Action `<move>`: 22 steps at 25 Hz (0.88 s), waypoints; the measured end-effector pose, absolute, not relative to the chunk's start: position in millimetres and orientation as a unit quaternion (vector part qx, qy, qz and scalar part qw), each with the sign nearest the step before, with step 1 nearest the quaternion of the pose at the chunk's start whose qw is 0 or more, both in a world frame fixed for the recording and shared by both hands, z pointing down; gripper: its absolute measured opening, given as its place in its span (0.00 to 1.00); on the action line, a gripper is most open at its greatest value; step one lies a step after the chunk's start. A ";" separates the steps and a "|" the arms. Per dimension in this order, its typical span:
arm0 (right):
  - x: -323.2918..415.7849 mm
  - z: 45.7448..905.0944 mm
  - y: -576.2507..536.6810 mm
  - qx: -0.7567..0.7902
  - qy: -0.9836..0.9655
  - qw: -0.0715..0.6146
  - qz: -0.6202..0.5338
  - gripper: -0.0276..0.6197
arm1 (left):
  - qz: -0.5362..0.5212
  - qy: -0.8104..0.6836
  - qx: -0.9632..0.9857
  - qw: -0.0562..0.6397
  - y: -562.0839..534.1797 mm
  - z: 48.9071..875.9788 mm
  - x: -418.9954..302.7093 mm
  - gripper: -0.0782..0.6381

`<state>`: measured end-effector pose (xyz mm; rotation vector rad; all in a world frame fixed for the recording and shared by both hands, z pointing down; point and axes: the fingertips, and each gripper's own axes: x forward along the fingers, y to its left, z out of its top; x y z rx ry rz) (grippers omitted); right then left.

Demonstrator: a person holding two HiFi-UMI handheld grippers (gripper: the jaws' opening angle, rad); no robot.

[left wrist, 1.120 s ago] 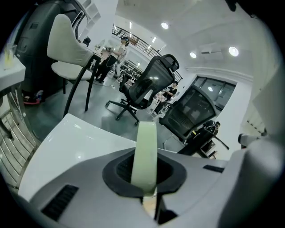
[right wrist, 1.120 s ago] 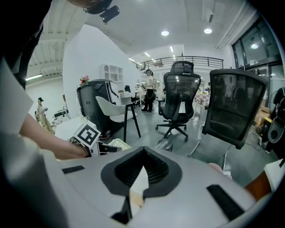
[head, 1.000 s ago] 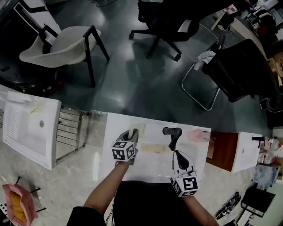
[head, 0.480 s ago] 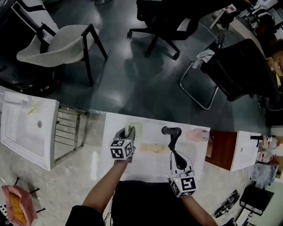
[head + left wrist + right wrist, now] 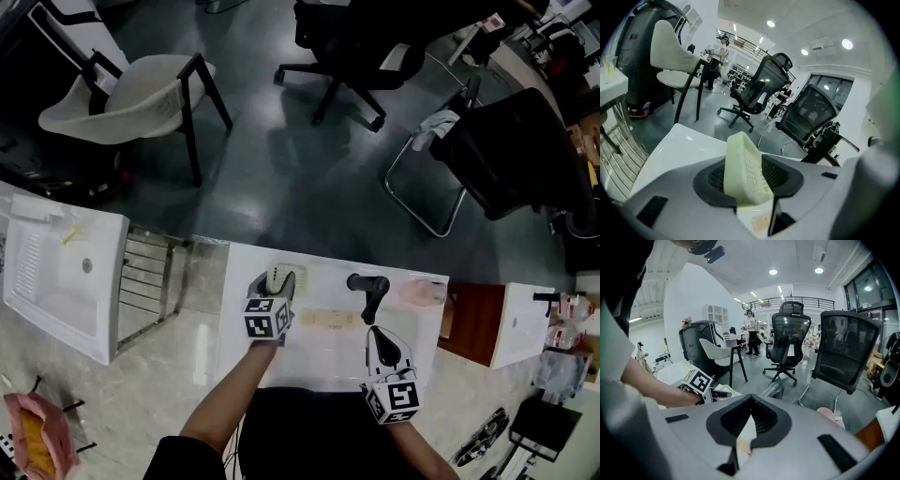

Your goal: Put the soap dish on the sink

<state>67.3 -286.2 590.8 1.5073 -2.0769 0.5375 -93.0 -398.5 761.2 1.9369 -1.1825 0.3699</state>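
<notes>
The pale-yellow ribbed soap dish (image 5: 277,277) rests tilted on the back-left rim of the white sink (image 5: 242,281). My left gripper (image 5: 272,292) reaches to it, and its jaws are opening. In the left gripper view the soap dish (image 5: 743,168) stands between the spread jaws of that gripper (image 5: 750,176), with a gap to the right pad. My right gripper (image 5: 375,333) hovers shut and empty over the basin, just in front of the black faucet (image 5: 367,289). In the right gripper view that gripper (image 5: 747,420) points towards the faucet (image 5: 773,390).
A tan bar (image 5: 328,319) lies in the basin and a pink item (image 5: 422,291) sits at the back right corner. A second white sink (image 5: 56,272) and a metal rack (image 5: 145,272) stand to the left, a brown cabinet (image 5: 464,314) to the right, chairs (image 5: 122,94) beyond.
The left gripper's jaws have spread apart round the soap dish, which now shows more plainly on the rim. The right gripper has stayed where it was.
</notes>
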 end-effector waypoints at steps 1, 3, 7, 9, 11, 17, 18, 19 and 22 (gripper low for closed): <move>67.5 591.4 -285.2 0.556 -0.765 0.258 0.199 0.04 | 0.150 -0.472 0.768 0.406 -399.0 762.2 -93.3 0.33; 67.9 592.6 -282.2 0.556 -0.764 0.259 0.201 0.04 | 0.156 -0.474 0.768 0.403 -399.1 764.7 -92.7 0.36; 72.1 592.5 -280.5 0.560 -0.761 0.261 0.200 0.04 | 0.162 -0.472 0.767 0.405 -400.6 770.2 -91.9 0.42; 75.9 592.1 -279.2 0.564 -0.758 0.261 0.199 0.04 | 0.167 -0.475 0.766 0.400 -400.6 772.0 -92.8 0.44; 79.0 592.2 -277.6 0.566 -0.756 0.261 0.199 0.04 | 0.173 -0.479 0.765 0.394 -400.9 773.9 -94.1 0.45; 79.5 593.0 -269.3 0.566 -0.756 0.258 0.205 0.04 | 0.194 -0.487 0.762 0.379 -401.9 781.6 -98.9 0.47; 79.3 592.9 -268.4 0.565 -0.756 0.257 0.206 0.04 | 0.196 -0.488 0.762 0.376 -402.4 782.2 -99.6 0.48; 79.1 592.4 -267.6 0.565 -0.757 0.256 0.206 0.04 | 0.199 -0.490 0.763 0.373 -402.8 782.5 -100.3 0.48; 80.4 590.1 -264.2 0.566 -0.757 0.253 0.206 0.04 | 0.209 -0.494 0.763 0.360 -402.6 783.7 -102.4 0.50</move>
